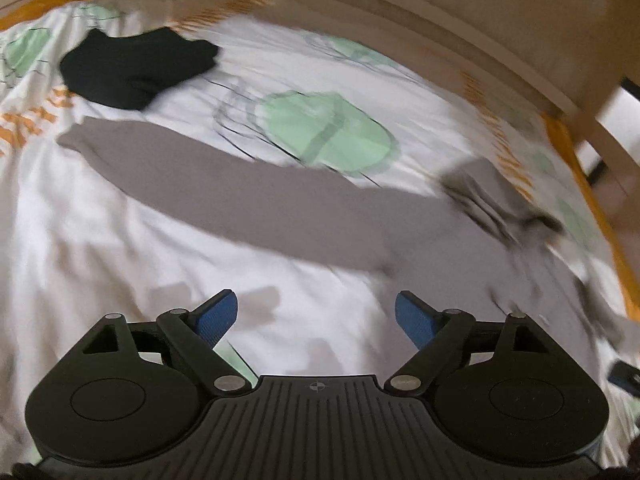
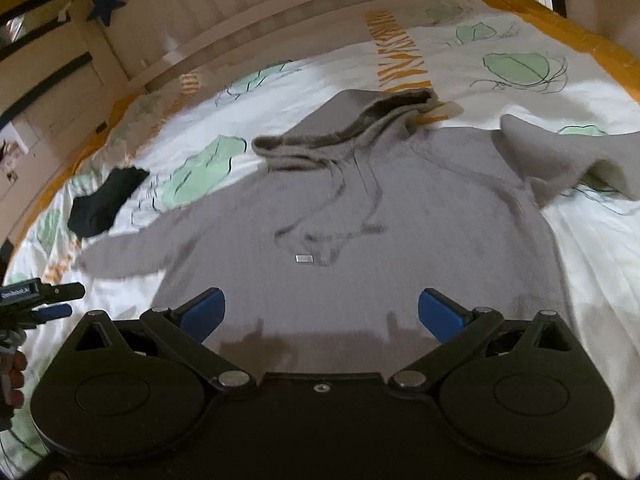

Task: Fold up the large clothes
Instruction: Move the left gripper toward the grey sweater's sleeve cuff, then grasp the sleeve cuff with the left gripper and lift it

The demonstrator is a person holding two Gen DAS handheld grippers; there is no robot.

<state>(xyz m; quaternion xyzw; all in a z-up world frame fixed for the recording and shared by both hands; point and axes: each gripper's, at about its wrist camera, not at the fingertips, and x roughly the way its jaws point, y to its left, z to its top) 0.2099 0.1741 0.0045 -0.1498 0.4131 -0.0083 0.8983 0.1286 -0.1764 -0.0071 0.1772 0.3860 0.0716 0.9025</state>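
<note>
Fingers wide on both your left gripper (image 1: pixel 316 316) and right gripper (image 2: pixel 322 314), nothing held. Grey hoodie (image 2: pixel 360 240) lies flat on the bed (image 2: pixel 592 248), black garment (image 2: pixel 106 204) beyond its left sleeve. Risk: grabbing the duvet along with the hoodie fabric.

**Bedding and room around the work area**

A bed is covered by a white duvet (image 2: pixel 592 264) printed with pale green leaf shapes (image 1: pixel 324 136), thin black line drawings and orange hatched bands (image 2: pixel 400 52). An orange sheet edge (image 2: pixel 560 12) is seen along the border of the bed. A small black garment (image 2: pixel 106 202) is lying crumpled on the duvet, near the far left side in the right wrist view; in the left wrist view it (image 1: pixel 132 66) is seen at the upper left. A light wooden bed frame (image 1: pixel 460 40) runs behind the mattress. A dark blue star (image 2: pixel 106 2) is hung on the pale wall at the upper left.
</note>
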